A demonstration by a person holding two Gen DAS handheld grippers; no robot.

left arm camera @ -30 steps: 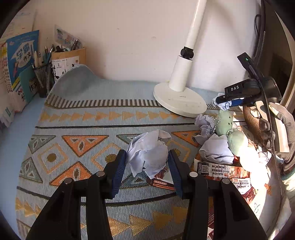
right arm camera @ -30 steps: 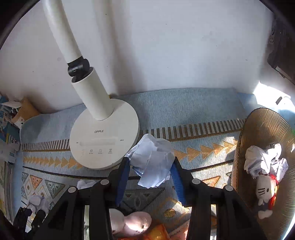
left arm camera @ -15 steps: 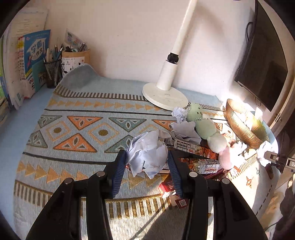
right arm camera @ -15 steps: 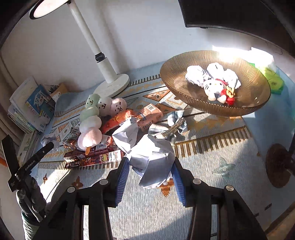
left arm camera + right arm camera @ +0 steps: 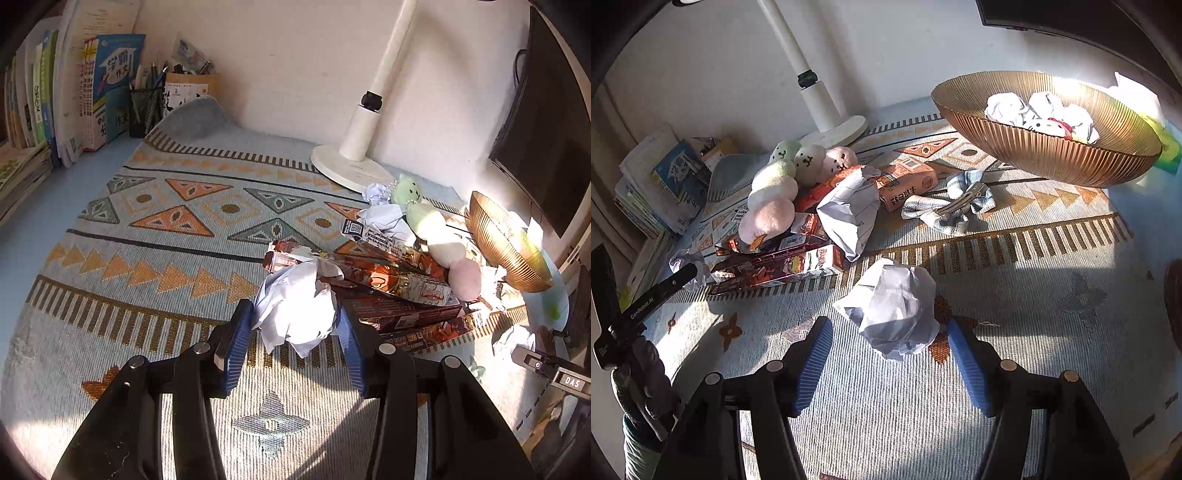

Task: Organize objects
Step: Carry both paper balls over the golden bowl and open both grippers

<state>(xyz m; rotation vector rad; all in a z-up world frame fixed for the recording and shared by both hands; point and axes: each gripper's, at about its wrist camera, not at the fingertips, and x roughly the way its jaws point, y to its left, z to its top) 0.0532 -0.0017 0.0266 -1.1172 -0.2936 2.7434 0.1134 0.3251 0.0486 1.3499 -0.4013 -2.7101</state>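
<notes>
My left gripper is clamping a crumpled paper ball between its blue pads, above the patterned mat beside the snack boxes. My right gripper has just been opening; its jaws are standing wide, and a second paper wad is lying loose between them on the mat, well short of the amber ribbed bowl.

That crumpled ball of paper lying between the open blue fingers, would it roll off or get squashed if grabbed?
The crumpled paper ball looks very light, being only creased sheet. Its lumpy, faceted shape suggests it would wobble a little, not roll far on the woven mat. It would probably squash somewhat under the right gripper.
</notes>
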